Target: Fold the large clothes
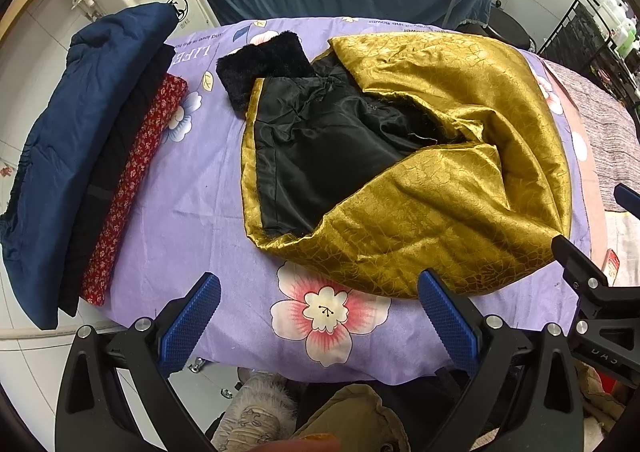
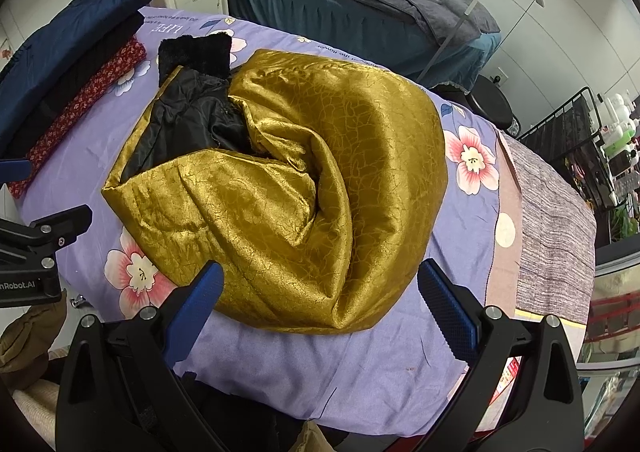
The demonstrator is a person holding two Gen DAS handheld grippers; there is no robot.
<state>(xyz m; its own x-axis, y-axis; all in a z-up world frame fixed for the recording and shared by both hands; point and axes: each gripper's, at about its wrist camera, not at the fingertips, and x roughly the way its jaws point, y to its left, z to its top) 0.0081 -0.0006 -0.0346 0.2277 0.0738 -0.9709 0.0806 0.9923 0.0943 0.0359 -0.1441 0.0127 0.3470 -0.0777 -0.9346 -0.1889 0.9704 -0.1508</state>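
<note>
Gold coat [image 1: 460, 156] is lying half-folded on the purple floral sheet [image 1: 192, 180] while you are holding both grippers' jaws wide and empty.

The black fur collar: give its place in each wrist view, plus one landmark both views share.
Left wrist: the black fur collar sits upper centre-left, at the far end of the gold coat, beyond its black lining.
Right wrist: the collar sits upper left, at the coat's far-left end.
Shared landmark: the stack of folded clothes left of the collar in both.
</note>
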